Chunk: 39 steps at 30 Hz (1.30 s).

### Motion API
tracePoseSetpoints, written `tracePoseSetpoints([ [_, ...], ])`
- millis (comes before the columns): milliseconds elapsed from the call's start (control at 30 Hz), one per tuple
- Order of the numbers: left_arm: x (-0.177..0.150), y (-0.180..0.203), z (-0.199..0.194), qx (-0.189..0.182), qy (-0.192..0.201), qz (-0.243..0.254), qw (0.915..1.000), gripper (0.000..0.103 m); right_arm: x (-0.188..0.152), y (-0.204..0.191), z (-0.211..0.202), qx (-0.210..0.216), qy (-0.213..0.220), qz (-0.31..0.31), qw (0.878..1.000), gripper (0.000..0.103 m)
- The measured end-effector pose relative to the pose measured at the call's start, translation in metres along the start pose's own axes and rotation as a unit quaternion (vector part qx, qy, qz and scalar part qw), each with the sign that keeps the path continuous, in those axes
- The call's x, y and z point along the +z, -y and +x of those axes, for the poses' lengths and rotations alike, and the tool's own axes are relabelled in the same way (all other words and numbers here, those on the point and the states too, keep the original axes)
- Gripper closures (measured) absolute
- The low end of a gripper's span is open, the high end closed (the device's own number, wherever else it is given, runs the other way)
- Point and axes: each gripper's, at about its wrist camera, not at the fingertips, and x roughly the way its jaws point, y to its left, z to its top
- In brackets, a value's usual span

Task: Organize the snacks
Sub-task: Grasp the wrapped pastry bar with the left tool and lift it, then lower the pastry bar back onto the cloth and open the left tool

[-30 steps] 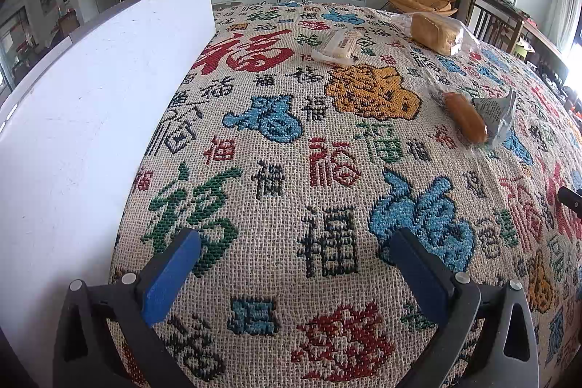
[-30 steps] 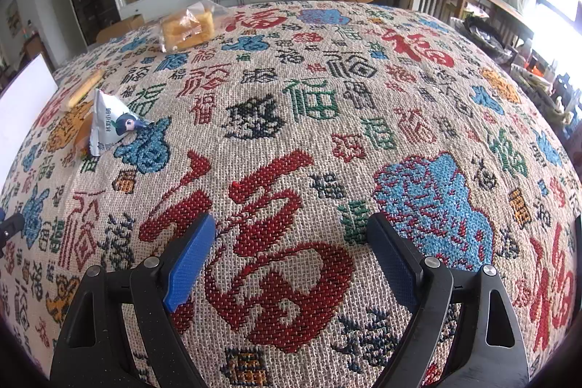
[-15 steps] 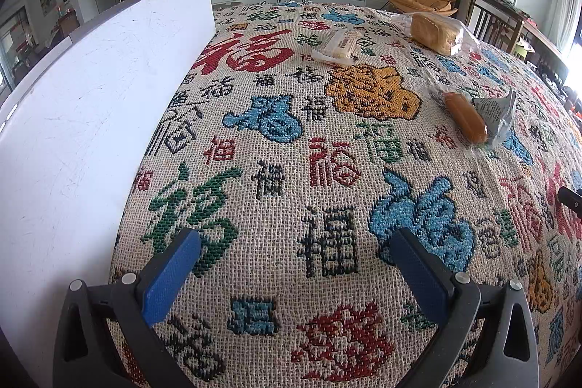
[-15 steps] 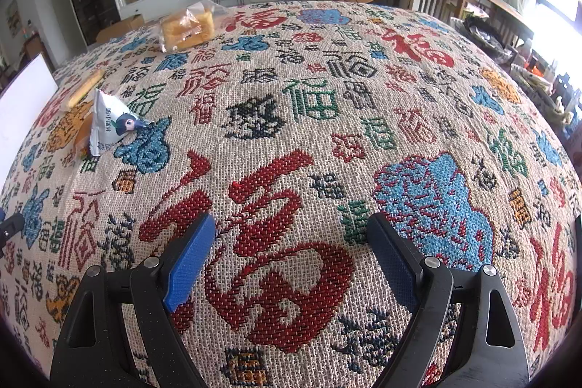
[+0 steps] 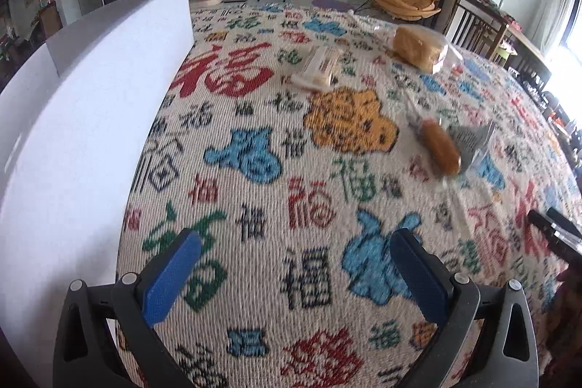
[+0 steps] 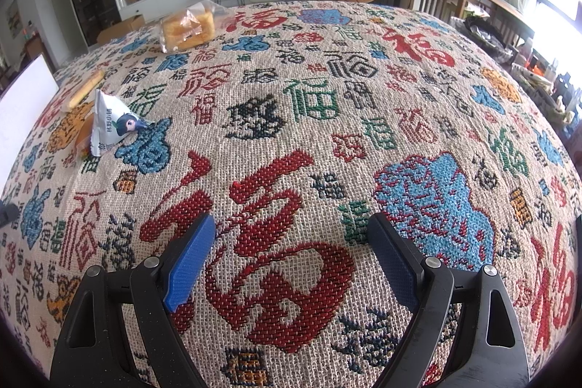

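Observation:
Several snacks lie on the patterned tablecloth point(image 5: 254, 191). Seen from the left wrist, a pale biscuit pack point(image 5: 318, 70) and a bagged bread loaf point(image 5: 418, 51) lie far ahead, and an orange roll in a clear wrapper point(image 5: 440, 148) lies to the right. My left gripper point(image 5: 294, 242) is open over bare cloth, well short of them all. The right wrist view shows the bread loaf point(image 6: 187, 28), a white triangular packet point(image 6: 112, 122) and the biscuit pack point(image 6: 83, 90) off to the far left. My right gripper point(image 6: 291, 224) is open with nothing between its fingers.
A tall white box point(image 5: 91, 133) stands along the table's left side, and its corner shows as the white box point(image 6: 25, 104) in the right wrist view. Part of the right gripper's tool point(image 5: 553, 231) juts in at the left wrist view's right edge. Chairs and furniture lie beyond the table.
The left wrist view has shifted and blurred slightly: the snacks sit lower and further left than before, so the left gripper has begun moving. The right gripper has stayed still.

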Motion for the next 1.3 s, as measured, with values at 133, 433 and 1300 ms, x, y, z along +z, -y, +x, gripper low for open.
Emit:
tracePoseSetpoints([
  [133,0.062,0.005,0.019,0.007,-0.007,0.004,0.9999,0.000,0.000,0.000,0.000,0.001,0.000,0.001,1.000,0.015],
  [433,0.152,0.033,0.106,0.035,-0.046,0.038,0.9976,0.006,0.000,-0.001,0.000,0.000,-0.001,-0.002,1.000,0.014],
  [1300,-0.045,0.009,-0.023,-0.004,-0.024,0.009,0.9997,0.074,0.000,-0.002,0.001,0.000,0.000,-0.001,1.000,0.013],
])
